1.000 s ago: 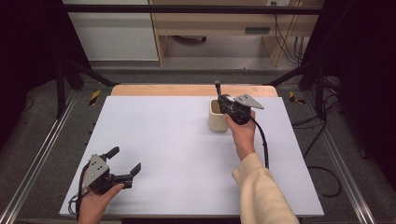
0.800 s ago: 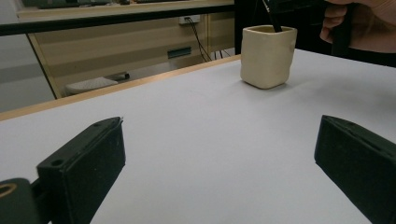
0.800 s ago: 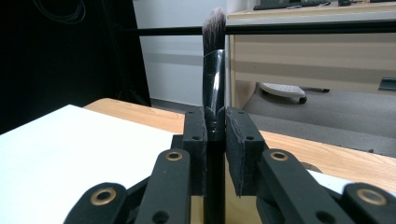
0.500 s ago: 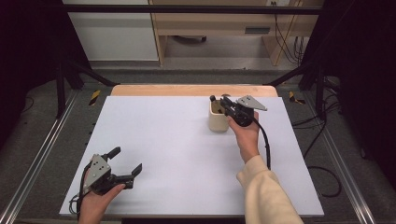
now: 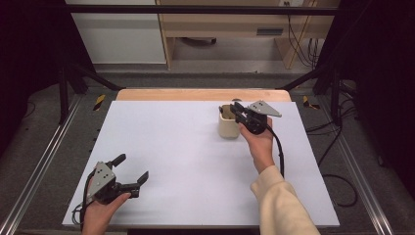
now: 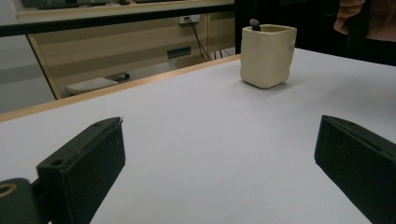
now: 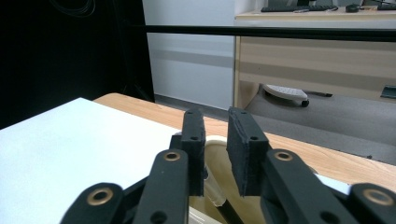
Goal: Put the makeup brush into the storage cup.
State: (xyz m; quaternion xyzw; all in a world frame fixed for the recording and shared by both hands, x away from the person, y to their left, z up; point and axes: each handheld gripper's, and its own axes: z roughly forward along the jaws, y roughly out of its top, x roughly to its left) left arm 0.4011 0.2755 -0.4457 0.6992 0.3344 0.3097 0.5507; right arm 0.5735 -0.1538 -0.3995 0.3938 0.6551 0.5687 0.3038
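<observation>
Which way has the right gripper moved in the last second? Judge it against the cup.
Yes. The right gripper shifted toward the person: its jaws, earlier past the far rim of the cup, now sit over its right rim.

**Camera placement**

High view: overhead, person's side, facing forward and down across the white rectangular tabletop [image 5: 195, 161]. Left gripper view: low, skimming the tabletop toward the far cream squarish ceramic cup [image 6: 267, 55]. Right gripper view: close above the cup, facing the room beyond. All three share it.

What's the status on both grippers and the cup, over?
Left gripper open, idle near table edge. Right gripper over cream cup, jaws nearly closed. Nothing blocking.
</observation>
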